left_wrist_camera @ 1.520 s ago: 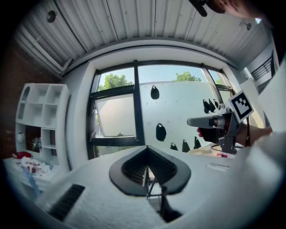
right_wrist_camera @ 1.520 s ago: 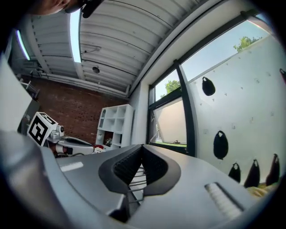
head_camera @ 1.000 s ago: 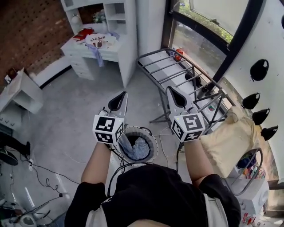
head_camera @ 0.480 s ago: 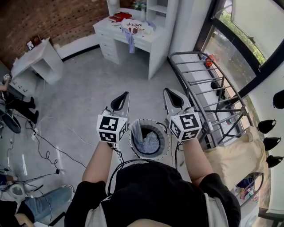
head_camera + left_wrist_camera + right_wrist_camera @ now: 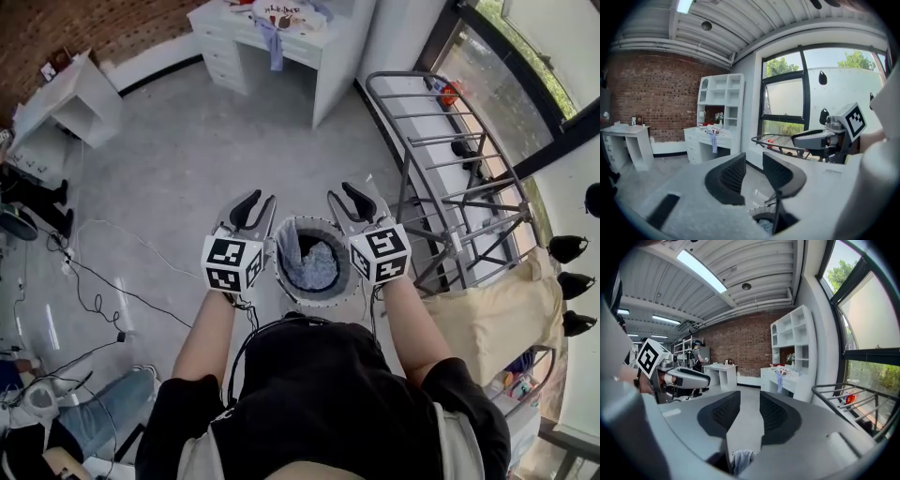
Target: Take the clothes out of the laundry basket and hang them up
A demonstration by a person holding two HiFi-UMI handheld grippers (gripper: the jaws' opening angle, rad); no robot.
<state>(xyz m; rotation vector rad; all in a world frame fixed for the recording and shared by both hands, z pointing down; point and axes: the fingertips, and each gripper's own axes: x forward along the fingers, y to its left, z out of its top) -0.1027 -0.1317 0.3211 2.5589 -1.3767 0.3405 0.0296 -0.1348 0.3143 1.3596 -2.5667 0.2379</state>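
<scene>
Both forearms reach forward from the body. The left gripper (image 5: 255, 200) and right gripper (image 5: 341, 197) point ahead and slightly down, level with each other. They flank the round laundry basket (image 5: 279, 277) on the floor, one over each side of its rim.

A second ago they were held higher and further ahead of the basket. Their jaws were together then and have just been opening. Each pair now stands partly apart with nothing between the pads.

The basket holds a heap of pale blue clothes (image 5: 315, 266). The metal drying rack (image 5: 457, 178) stands just to the right, with a cream cloth (image 5: 495, 317) draped at its near end.
</scene>
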